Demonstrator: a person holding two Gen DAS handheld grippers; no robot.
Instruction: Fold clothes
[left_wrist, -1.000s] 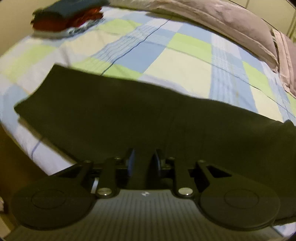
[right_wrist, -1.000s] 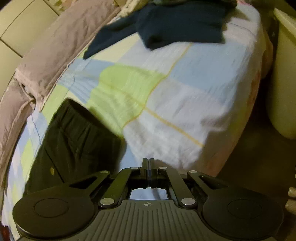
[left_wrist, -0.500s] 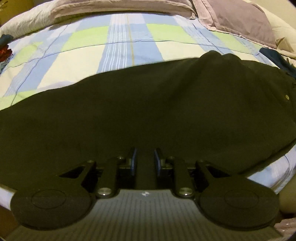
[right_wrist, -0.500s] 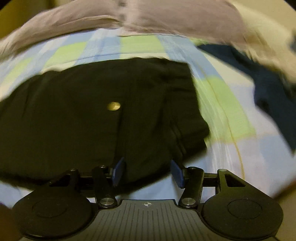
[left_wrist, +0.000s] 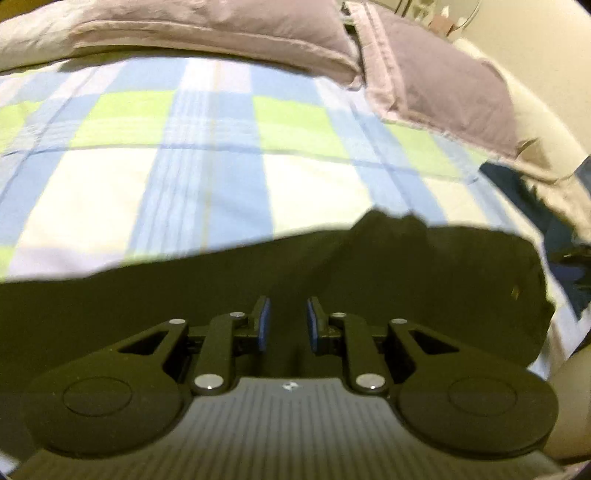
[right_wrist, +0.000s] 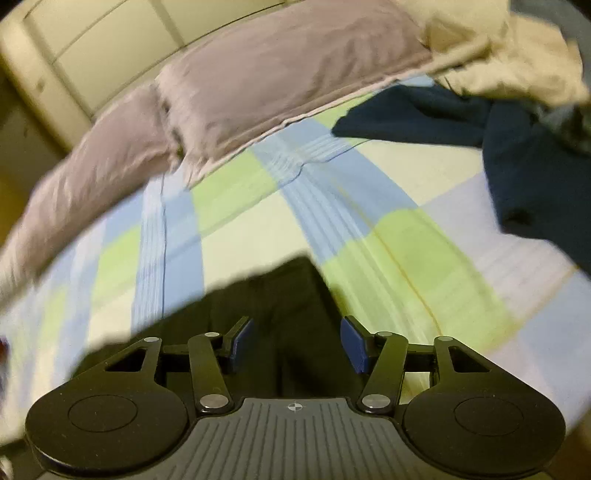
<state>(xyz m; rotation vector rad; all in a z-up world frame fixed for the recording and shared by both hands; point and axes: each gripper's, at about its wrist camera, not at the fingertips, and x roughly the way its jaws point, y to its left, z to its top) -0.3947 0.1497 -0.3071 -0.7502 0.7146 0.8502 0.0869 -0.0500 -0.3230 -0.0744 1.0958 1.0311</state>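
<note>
Your left gripper (left_wrist: 284, 325) sits low over the black garment (left_wrist: 147, 302), its blue pads a narrow gap apart with dark cloth showing between them. The frame is blurred, so whether the pads actually pinch the fabric I cannot tell. Your right gripper (right_wrist: 293, 341) is spread much wider, and the same black garment (right_wrist: 291, 295) runs straight ahead between its fingers without either pad touching it.

The garment lies across the near side of the checked bedsheet (left_wrist: 184, 166), directly under and ahead of both tools. From the left tool it stretches far to the left and bunches into a raised fold ahead and to the right. Beyond the sheet lie the grey pillows (right_wrist: 258, 74), and up to the right of your right tool there is a loose navy garment (right_wrist: 517, 147) — leave that be for now.

You look to be at the grasping stage of a fold on the black piece, though this could equally be a release after laying it down. If you are taking hold, close each tool on a single edge — and lift both ends level so the cloth does not drag or twist.
</note>
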